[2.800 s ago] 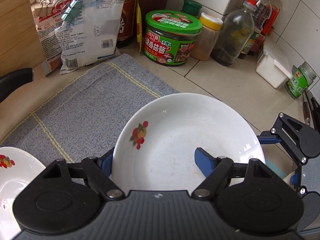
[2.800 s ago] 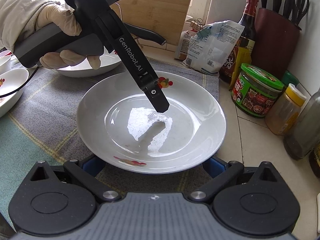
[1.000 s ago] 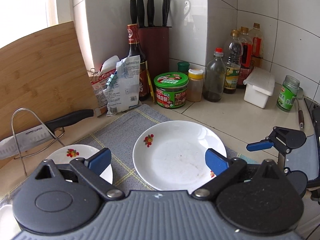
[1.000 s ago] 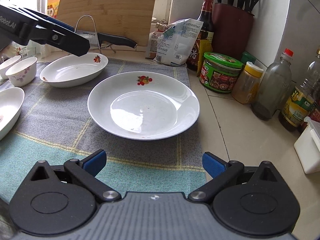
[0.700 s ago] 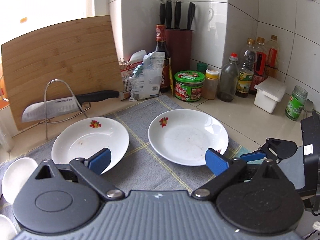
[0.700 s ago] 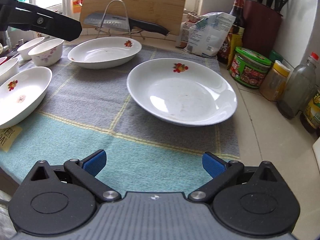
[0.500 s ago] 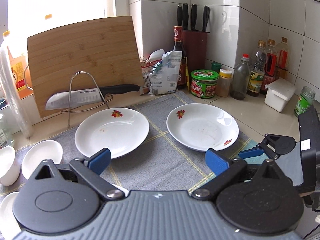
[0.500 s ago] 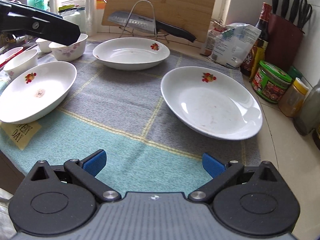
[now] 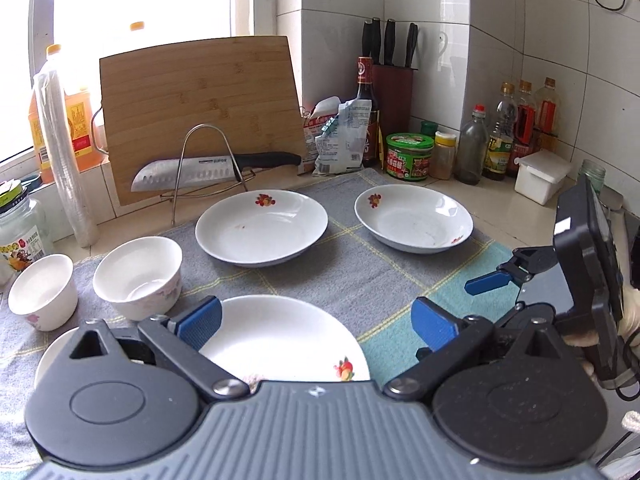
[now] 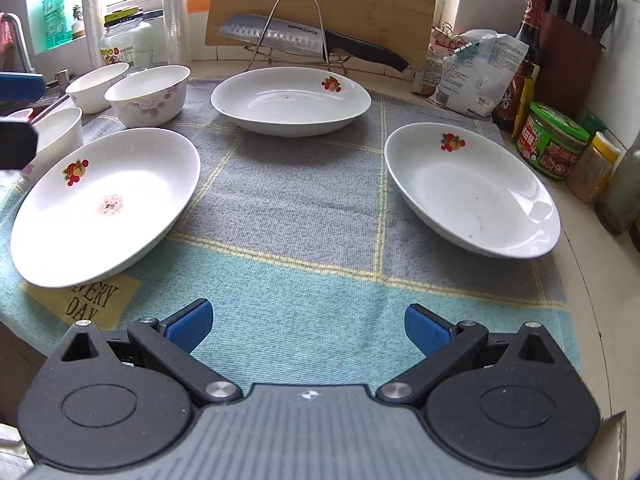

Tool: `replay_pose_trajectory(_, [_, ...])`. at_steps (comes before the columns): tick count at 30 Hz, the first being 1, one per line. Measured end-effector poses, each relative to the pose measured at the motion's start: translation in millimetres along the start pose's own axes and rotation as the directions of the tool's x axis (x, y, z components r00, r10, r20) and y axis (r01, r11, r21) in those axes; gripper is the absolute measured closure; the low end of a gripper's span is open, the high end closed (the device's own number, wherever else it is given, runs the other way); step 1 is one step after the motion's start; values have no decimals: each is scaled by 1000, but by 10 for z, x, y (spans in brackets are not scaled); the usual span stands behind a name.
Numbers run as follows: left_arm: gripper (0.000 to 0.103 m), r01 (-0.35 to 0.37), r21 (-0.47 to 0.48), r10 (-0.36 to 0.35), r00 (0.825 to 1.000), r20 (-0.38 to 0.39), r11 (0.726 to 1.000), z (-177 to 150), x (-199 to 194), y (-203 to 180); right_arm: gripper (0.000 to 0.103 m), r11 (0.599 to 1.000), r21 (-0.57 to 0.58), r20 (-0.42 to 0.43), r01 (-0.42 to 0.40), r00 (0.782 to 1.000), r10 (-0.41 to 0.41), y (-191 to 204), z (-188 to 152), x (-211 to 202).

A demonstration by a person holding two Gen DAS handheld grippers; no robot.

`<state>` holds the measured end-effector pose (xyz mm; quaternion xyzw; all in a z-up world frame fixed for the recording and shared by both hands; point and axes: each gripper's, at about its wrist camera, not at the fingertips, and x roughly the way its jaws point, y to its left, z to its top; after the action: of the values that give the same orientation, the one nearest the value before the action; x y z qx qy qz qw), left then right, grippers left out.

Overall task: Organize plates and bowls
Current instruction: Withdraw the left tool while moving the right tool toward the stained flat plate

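White plate (image 10: 472,192) now sits released at the mat's (image 10: 304,208) right edge, we've backed off, left gripper (image 9: 316,320) and right gripper (image 10: 306,326) both spread empty, so stacking comes next.

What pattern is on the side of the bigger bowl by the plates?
Pink flowers on white, clearest in the right wrist view on the floral bowl.

You have three shallow white ceramic plates with fruit motifs (image 10: 290,98) and three deep white ceramic bowls (image 10: 148,94) on the mat.
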<state>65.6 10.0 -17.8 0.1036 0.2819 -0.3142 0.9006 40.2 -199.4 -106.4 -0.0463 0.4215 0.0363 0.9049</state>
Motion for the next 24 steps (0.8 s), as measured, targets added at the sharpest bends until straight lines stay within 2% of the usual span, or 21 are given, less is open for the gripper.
replay_pose_trajectory(3, [2, 19, 0, -19, 1000, -22, 1000, -136, -79, 122, 0, 999, 35, -13, 25, 1000, -25, 127, -41, -19])
replay_pose_trajectory(9, [2, 6, -2, -6, 998, -56, 1000, -327, -176, 313, 0, 996, 68, -45, 53, 998, -50, 259, -59, -36])
replay_pose_trajectory(16, [2, -71, -59, 64, 992, -107, 996, -541, -230, 371, 0, 999, 33, -35, 22, 999, -21, 219, 72, 11])
replay_pose_trajectory(21, [2, -158, -100, 137, 971, -194, 982, -723, -166, 322, 0, 999, 10, -11, -38, 999, 38, 50, 198, 111])
replay_pose_trajectory(24, [2, -224, -93, 194, 948, -251, 970, -800, -56, 248, 0, 995, -2, 1, -97, 995, 97, -67, 232, 159])
